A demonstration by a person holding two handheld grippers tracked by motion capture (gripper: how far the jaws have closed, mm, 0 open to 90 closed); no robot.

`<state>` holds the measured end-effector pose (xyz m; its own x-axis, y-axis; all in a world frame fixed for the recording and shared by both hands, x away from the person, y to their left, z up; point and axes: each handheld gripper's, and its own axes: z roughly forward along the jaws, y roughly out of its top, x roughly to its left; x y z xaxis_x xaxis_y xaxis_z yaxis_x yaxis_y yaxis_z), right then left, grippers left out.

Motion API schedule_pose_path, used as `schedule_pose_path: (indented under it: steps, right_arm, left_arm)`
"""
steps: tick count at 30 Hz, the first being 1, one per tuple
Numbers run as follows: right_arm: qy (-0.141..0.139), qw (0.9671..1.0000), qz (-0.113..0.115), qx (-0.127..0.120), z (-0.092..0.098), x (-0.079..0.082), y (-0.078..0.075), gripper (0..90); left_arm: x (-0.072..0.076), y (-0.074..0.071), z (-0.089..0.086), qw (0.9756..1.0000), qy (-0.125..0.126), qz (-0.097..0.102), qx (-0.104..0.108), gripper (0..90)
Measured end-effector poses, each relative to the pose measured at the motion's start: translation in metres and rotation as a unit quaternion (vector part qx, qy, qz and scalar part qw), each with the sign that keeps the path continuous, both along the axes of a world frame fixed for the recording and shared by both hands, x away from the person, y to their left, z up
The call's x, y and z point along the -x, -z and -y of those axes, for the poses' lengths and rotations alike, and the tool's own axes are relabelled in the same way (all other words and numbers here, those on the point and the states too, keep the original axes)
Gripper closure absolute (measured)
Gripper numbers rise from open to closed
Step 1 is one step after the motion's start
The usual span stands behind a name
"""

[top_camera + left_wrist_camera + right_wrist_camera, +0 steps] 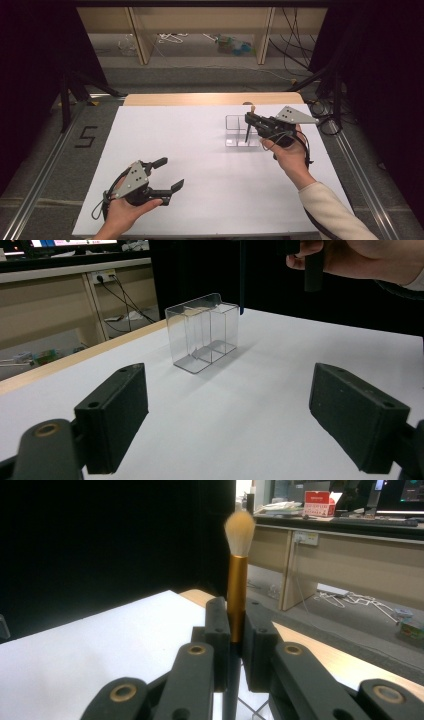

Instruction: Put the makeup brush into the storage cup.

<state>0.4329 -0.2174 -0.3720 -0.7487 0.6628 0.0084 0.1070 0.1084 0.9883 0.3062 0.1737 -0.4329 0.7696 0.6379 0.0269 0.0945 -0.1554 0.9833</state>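
Upright between the closed jaws of the right gripper stands a makeup brush, bristles at twelve o'clock, its dark handle hanging over the clear divided organizer at the table's two o'clock. Toward seven o'clock, the left gripper rests wide open and empty.

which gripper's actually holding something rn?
The right gripper, shut on the makeup brush above the clear organizer. The left gripper is open and empty.
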Motion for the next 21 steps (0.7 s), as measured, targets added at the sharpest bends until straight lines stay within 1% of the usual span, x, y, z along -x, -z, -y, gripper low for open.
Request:
schedule_pose_path:
  steps: [1,3,4,6,12,14,15,18,21]
  right_arm:
    - [-0.001,1.0000,-0.009,-0.002,-0.0005,0.0010,-0.0001,83.6]
    - [-0.001,1.0000,-0.008,-0.003,-0.0007,0.0005,-0.0003,83.6]
    - [-0.001,1.0000,-0.001,-0.002,-0.0007,-0.0005,-0.0004,83.6]
    - [0.000,1.0000,-0.003,0.003,-0.0005,-0.0008,-0.0009,83.6]
    - [0.003,1.0000,0.003,-0.003,-0.0018,-0.0026,-0.0010,83.6]
    - [0.004,1.0000,0.001,-0.002,-0.0021,-0.0027,-0.0011,83.6]
    - [0.001,0.9999,-0.010,0.004,-0.0017,-0.0020,-0.0019,83.6]
    - [0.003,1.0000,0.002,-0.001,-0.0024,-0.0040,-0.0015,83.6]
    - [0.003,1.0000,0.000,-0.001,-0.0024,-0.0043,-0.0018,83.6]
  left_arm:
    - [-0.0001,0.0000,0.0000,1.0000,0.000,0.000,0.000,15.6]
    - [-0.0001,0.0000,0.0000,1.0000,0.000,0.000,-0.001,15.6]
    - [-0.0002,0.0001,0.0000,1.0000,0.001,0.000,-0.001,15.6]
    - [-0.0003,0.0002,0.0000,1.0000,0.001,0.000,-0.002,15.6]
    - [-0.0001,0.0001,0.0000,1.0000,0.000,0.000,0.000,15.6]
    - [-0.0002,0.0001,0.0001,1.0000,0.001,0.000,0.000,15.6]
    - [-0.0002,0.0001,0.0001,1.0000,0.001,0.000,-0.001,15.6]
    - [-0.0003,0.0002,0.0000,1.0000,0.001,0.000,-0.001,15.7]
    - [-0.0002,0.0002,0.0000,1.0000,0.001,0.000,-0.001,15.6]
